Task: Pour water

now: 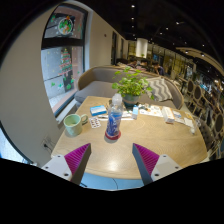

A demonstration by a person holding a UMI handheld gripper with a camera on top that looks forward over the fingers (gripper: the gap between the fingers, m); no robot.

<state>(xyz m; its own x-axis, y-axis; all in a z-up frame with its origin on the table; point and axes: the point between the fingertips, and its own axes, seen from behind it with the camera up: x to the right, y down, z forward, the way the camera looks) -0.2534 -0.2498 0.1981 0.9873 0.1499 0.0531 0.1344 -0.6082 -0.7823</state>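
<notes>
Spanning the foreground, a round pale wooden table (pixel 150 140) with a smooth matte top carries everything noted. Beyond it curves a grey upholstered bench (pixel 100 80), and a tall window (pixel 62 60) with posters stands to one side. A leafy green potted plant (pixel 132 88) sits at the table's far edge. A clear plastic bottle (pixel 114 119), cylindrical with a dark label band, stands upright near the table's middle, well ahead of the fingers. A rounded green glazed cup (pixel 73 124) stands apart beside it. The gripper (pixel 112 160) holds nothing; its magenta-padded fingers (pixel 76 157) are spread wide apart over the near table edge
</notes>
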